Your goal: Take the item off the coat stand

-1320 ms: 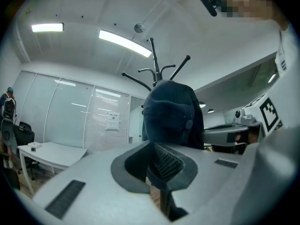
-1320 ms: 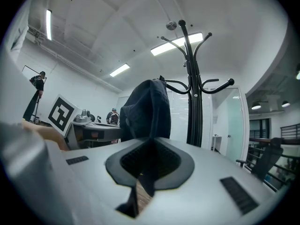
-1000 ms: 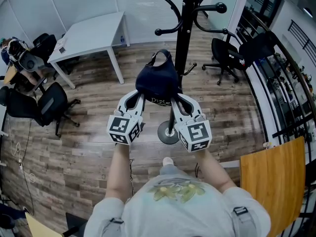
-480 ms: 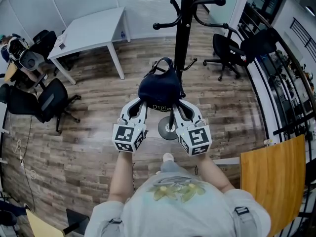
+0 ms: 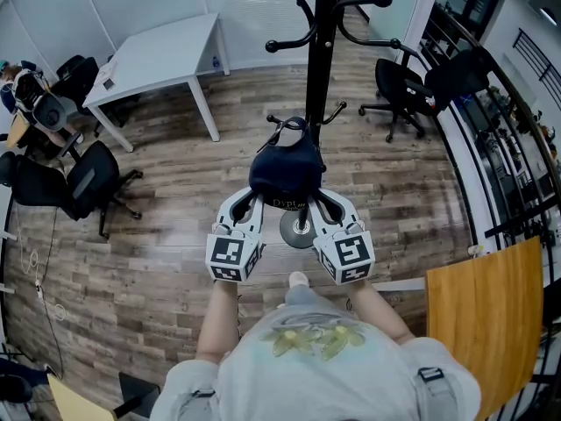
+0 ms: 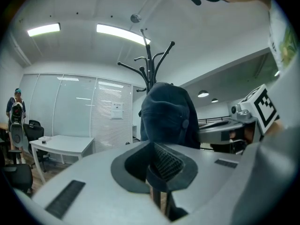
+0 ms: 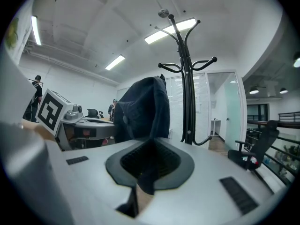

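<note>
A dark navy bag (image 5: pixel 285 169) with a loop handle hangs in front of the black coat stand (image 5: pixel 321 60), just above the stand's round base (image 5: pixel 296 231). My left gripper (image 5: pixel 253 203) is shut on the bag's lower left edge, and my right gripper (image 5: pixel 315 203) is shut on its lower right edge. In the left gripper view the bag (image 6: pixel 166 116) rises right beyond the closed left gripper (image 6: pixel 158 175), with fabric pinched between the pads. The right gripper view shows the same bag (image 7: pixel 143 109) above the right gripper (image 7: pixel 144 175), and the stand (image 7: pixel 186 93) behind it. Whether the handle still touches a low hook I cannot tell.
A white table (image 5: pixel 166 55) stands at the back left, with black office chairs (image 5: pixel 92 178) beside it and a person (image 5: pixel 26 86) at the far left. More chairs (image 5: pixel 403 90) and a railing (image 5: pixel 500 147) are on the right. A wooden board (image 5: pixel 486 314) leans at the lower right.
Both grippers and the bag have come down and back toward the person, away from the stand's upper hooks. Both grips on the bag look unchanged.
</note>
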